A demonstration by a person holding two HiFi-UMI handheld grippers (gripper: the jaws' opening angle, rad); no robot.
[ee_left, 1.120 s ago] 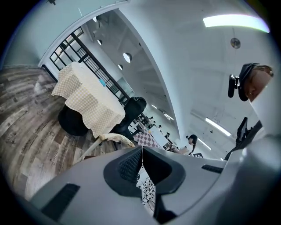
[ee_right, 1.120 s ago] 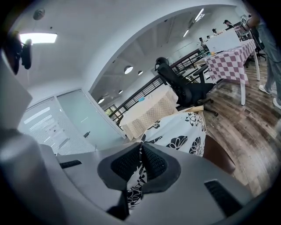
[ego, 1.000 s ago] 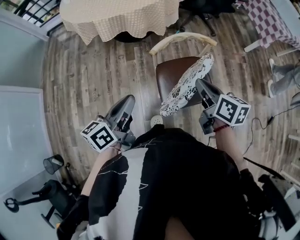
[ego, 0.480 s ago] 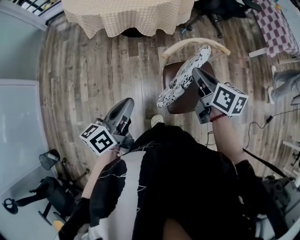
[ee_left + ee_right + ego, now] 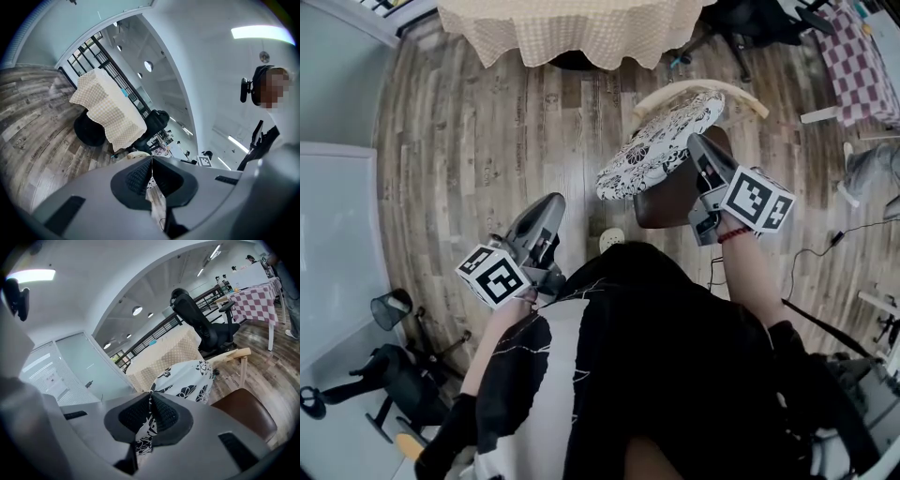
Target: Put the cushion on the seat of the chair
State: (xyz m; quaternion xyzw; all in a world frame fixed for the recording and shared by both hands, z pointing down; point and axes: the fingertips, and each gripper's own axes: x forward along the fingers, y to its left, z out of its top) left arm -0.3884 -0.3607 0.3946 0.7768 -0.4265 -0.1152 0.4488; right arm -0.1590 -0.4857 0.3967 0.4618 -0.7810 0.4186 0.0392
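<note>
The cushion (image 5: 661, 142), white with a black flower print, hangs above the chair's brown seat (image 5: 670, 204), reaching toward the curved wooden backrest (image 5: 703, 91). My right gripper (image 5: 697, 148) is shut on the cushion's near edge. In the right gripper view the printed fabric (image 5: 187, 380) runs out from between the closed pads of the right gripper (image 5: 150, 401), with the brown seat (image 5: 243, 411) below at the right. My left gripper (image 5: 549, 204) hangs over bare floor left of the chair. In the left gripper view the left gripper (image 5: 151, 161) is shut with nothing in it.
A round table under a beige checked cloth (image 5: 572, 28) stands beyond the chair, with a black office chair (image 5: 750, 19) beside it. A purple checked table (image 5: 862, 56) and a person's legs (image 5: 872, 169) are at the right. A small white object (image 5: 612, 241) lies on the floor by the seat.
My right gripper carried the cushion forward over the seat toward the backrest, and the cushion swung from steeply tilted to flatter. The left gripper drifted slightly.
</note>
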